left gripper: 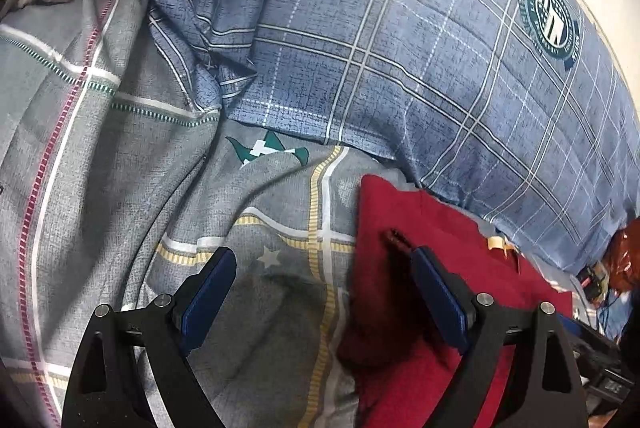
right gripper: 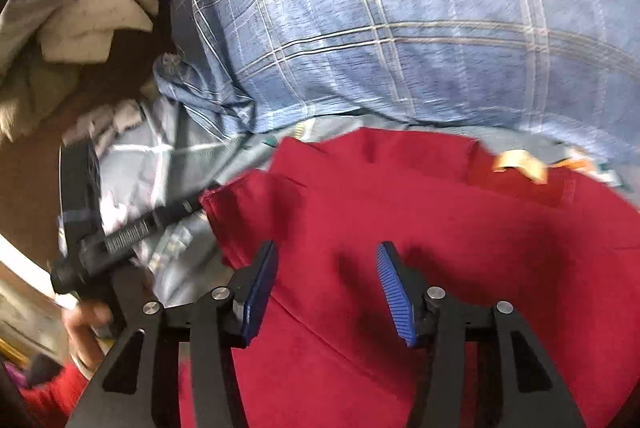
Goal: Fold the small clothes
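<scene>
A dark red garment (left gripper: 432, 288) lies on a grey patterned bedsheet (left gripper: 120, 187), partly folded, with a cream neck label (left gripper: 496, 243). My left gripper (left gripper: 324, 264) is open above the garment's left edge; its right finger is over the red cloth, its left over the sheet. In the right wrist view the red garment (right gripper: 400, 211) fills the lower frame, label (right gripper: 520, 163) at the far right. My right gripper (right gripper: 326, 260) is open and empty just above the cloth. The left gripper's body (right gripper: 92, 236) shows at the left.
A blue checked pillow (left gripper: 420, 39) with a round green emblem lies behind the garment, also in the right wrist view (right gripper: 380, 19). Crumpled pale cloths (right gripper: 80, 11) sit at the far left. A dark orange cloth (left gripper: 628, 256) and cables lie at the right edge.
</scene>
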A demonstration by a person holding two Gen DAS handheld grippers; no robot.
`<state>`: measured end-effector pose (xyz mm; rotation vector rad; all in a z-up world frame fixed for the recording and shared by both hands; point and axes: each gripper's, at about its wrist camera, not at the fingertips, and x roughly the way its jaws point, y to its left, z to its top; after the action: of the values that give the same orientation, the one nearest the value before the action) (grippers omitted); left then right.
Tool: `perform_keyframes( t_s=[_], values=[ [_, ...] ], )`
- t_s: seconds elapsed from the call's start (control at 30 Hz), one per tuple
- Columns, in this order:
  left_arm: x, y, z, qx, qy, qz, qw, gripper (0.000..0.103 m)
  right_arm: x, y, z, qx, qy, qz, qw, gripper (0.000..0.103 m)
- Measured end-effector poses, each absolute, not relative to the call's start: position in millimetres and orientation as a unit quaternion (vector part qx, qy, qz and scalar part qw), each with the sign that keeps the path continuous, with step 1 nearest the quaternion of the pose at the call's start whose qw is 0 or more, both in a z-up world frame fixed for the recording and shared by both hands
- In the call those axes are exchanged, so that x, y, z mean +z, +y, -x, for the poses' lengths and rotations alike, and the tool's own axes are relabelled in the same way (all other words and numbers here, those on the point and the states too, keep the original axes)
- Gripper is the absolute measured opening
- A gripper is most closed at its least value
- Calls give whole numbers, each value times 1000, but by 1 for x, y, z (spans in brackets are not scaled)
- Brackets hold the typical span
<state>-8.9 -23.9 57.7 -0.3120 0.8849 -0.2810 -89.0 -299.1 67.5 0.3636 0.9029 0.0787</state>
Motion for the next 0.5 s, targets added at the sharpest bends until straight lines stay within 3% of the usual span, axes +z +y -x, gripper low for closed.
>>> perform_keyframes(
  t_s=[0.23, 0.5],
  values=[
    [55, -22, 10, -126, 427, 165, 880, 89, 91, -372, 188, -99, 402, -175, 894, 75],
    [41, -50, 7, -127, 448, 112, 878, 89, 59, -441, 238, -190, 425, -256, 847, 77]
  ],
)
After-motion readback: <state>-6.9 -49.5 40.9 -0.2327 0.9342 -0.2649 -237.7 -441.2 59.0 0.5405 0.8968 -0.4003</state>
